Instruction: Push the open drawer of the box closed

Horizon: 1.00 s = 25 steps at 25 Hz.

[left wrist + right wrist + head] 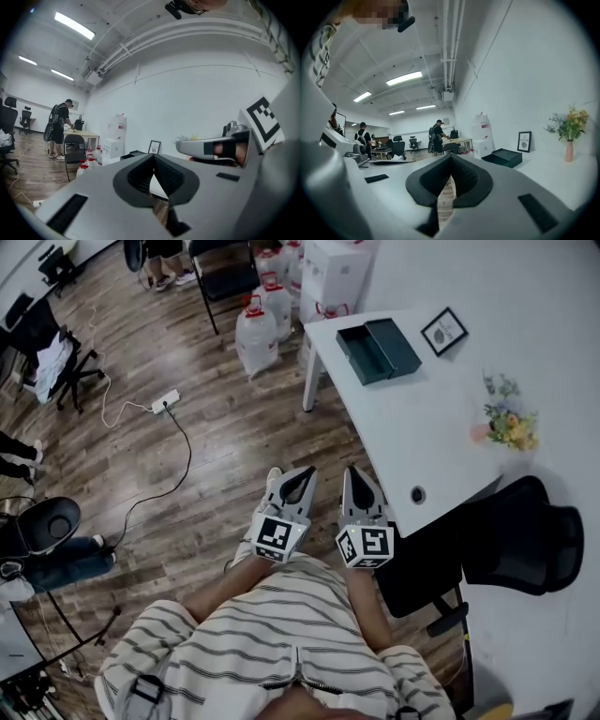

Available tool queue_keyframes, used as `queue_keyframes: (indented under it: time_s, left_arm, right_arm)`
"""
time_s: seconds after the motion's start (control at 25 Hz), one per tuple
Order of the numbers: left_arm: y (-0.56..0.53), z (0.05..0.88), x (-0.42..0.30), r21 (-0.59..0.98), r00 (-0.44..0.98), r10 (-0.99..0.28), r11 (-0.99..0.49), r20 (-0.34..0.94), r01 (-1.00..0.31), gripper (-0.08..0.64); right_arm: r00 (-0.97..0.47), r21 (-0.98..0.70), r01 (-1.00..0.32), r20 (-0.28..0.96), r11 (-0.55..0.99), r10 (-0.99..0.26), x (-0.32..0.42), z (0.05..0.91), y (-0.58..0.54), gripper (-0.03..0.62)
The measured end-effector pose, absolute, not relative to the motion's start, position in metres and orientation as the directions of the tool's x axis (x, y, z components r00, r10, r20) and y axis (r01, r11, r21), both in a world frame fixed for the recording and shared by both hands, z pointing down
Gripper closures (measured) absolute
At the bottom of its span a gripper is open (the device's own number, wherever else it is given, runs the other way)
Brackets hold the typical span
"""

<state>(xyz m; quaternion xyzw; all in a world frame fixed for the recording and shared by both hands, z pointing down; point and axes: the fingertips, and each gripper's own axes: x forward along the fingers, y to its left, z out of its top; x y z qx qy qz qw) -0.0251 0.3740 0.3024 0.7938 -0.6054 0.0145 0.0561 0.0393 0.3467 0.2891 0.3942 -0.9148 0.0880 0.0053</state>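
Left tool [304,476] and right tool [357,476], closed and empty, hang beside the table's [403,432] edge, box [380,349] well apart.

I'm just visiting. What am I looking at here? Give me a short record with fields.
Place: office room, wood floor
Table: white, at the right
Box: dark, at the table's far end
Drawer: open, not yet pushed in
Also on table: frame, flowers
Left gripper: shut, empty, over the floor
Right gripper: shut, empty, by the table's near edge, well short of the box
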Motion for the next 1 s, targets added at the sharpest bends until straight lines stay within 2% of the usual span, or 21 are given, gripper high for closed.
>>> queue_keyframes:
  time_s: [0.56,1.0]
  left_arm:
    - [0.160,0.261,-0.124,0.045,0.412,-0.905,-0.410,0.106,-0.911,0.560]
    - [0.060,0.281,-0.151,0.055,0.521,-0.838,-0.519,0.164,-0.853,0.559]
  right_arm:
    - [-0.575,-0.205,-0.808,0.076,0.552,-0.814,-0.053,0.254,0.137,0.589]
    - [-0.457,-0.214,-0.880,0.143,0.424,-0.878,-0.072,0.270,0.046,0.588]
